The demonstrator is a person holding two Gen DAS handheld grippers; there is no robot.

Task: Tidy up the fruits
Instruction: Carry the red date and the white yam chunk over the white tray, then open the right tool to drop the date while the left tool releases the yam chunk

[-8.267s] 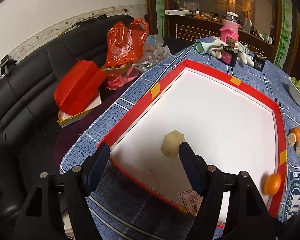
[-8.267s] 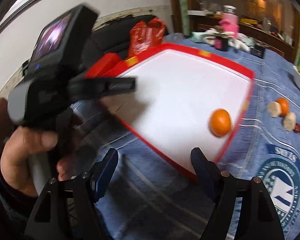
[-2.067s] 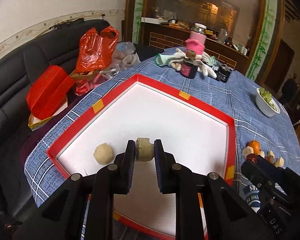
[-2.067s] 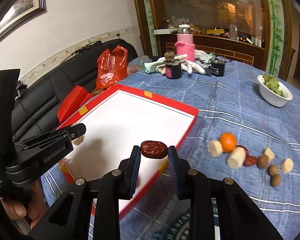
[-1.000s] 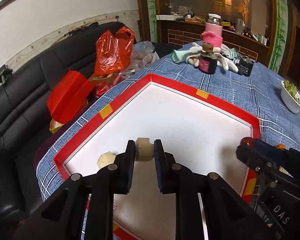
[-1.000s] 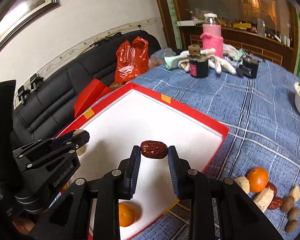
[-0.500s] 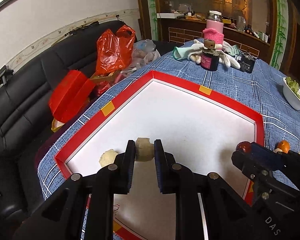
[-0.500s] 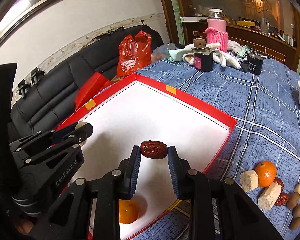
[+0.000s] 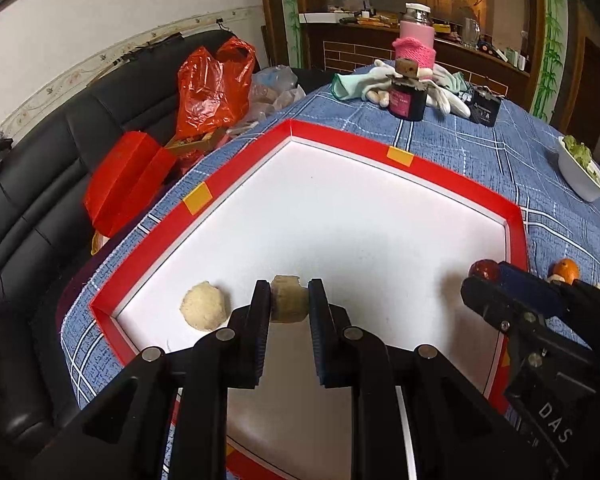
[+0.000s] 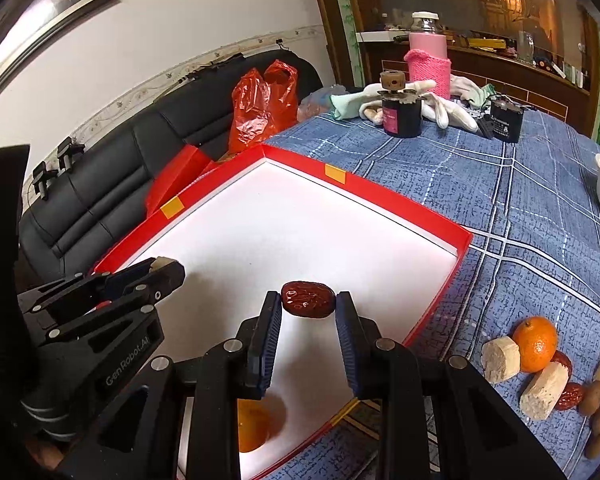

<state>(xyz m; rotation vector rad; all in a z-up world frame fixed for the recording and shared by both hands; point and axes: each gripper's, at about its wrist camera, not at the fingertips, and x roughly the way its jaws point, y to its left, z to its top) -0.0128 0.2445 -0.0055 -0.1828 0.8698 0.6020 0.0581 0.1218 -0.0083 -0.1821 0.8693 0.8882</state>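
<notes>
My left gripper [image 9: 288, 299] is shut on a beige chunk of fruit [image 9: 286, 298], held above the near left part of the red-rimmed white tray [image 9: 340, 140]. A round beige fruit [image 9: 204, 311] lies in the tray just left of it. My right gripper [image 10: 308, 305] is shut on a dark red date [image 10: 307, 299] over the tray's [image 10: 440, 224] near right part. An orange [image 10: 252, 424] lies in the tray under my right gripper. In the left wrist view the right gripper [image 9: 485, 280] shows at the right with the date at its tip.
On the blue cloth right of the tray lie an orange [image 10: 536, 344], beige chunks [image 10: 500, 358], dates and nuts [image 10: 598, 420]. A dark jar [image 9: 407, 94], pink bottle [image 9: 415, 38], gloves and a white bowl [image 9: 580, 170] stand further back. A black sofa with red bags [image 9: 212, 88] lies left.
Both grippers keep their fruit and have barely moved; in the left wrist view the tray has slid slightly as the view drifted, and the right gripper sits a little further left.
</notes>
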